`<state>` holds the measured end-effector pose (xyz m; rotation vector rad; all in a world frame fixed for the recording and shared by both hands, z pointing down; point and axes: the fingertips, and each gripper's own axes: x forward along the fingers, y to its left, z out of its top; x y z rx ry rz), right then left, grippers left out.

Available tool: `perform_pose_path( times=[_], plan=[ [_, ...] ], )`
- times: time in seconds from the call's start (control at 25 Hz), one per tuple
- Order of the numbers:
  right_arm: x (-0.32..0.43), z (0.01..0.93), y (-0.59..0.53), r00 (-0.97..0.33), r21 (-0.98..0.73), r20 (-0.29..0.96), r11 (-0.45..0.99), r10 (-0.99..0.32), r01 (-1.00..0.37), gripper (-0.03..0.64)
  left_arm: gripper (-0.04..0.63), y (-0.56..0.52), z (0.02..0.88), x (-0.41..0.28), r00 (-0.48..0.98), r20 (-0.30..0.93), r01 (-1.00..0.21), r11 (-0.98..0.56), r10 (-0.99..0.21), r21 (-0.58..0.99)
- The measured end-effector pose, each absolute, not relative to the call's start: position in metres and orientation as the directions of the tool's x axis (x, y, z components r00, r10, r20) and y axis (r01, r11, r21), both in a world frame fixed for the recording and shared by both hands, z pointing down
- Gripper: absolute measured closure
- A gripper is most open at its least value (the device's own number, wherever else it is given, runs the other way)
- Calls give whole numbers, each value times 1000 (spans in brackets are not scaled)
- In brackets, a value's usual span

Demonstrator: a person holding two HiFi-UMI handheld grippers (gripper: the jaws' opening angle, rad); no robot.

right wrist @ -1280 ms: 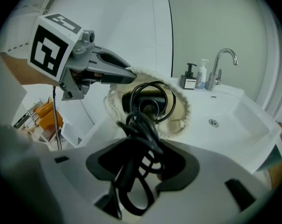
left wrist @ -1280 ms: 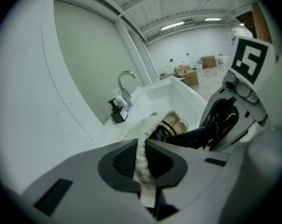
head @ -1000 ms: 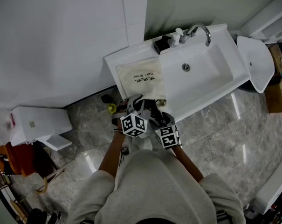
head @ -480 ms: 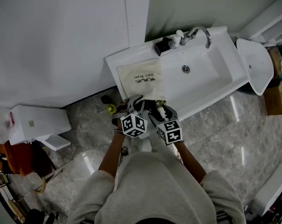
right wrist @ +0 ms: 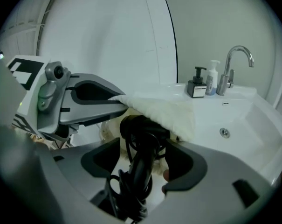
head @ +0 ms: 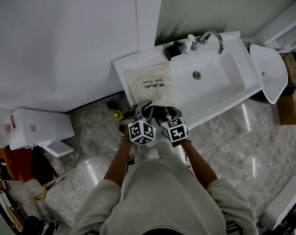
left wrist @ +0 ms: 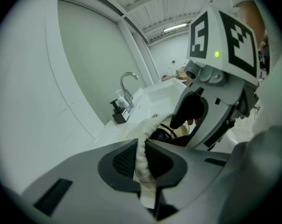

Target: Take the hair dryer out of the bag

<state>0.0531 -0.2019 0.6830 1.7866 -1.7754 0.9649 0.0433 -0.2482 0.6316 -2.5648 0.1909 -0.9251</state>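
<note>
Right gripper view shows the hair dryer at lower centre, its head under the bag mouth. The left gripper clamps the bag's rim. The right gripper jaws, just closing, straddle the handle without gripping it. Pulling it out remains.

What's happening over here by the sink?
A person works two hand-held claws at the sink. The left claw is clamped on the rim of the cream cloth bag, lifting its mouth. The right claw has just been closing; its jaws stand apart around the black hair dryer poking from the bag, not gripping it.
</note>
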Motion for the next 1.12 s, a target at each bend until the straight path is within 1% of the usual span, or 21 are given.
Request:
perform_pose_path(
  times=[0.24,0.44,0.84,1.12],
  plan=[
    [54,700,-213,-86,-155,774,-55,-628,-986,325,565,-248,632,43,771,582,9,-910,-258,-415],
    [52,715,-210,-91,-191,795,-105,-599,-976,322,565,-249,632,43,771,581,7,-909,-261,-417],
    [51,720,-200,-66,-189,824,-162,-563,-969,307,565,-251,631,43,772,580,6,-909,-261,-417],
    [44,743,-196,-123,-213,880,-149,-458,-966,304,565,-250,632,43,775,581,12,-913,-250,-408]
  ],
)
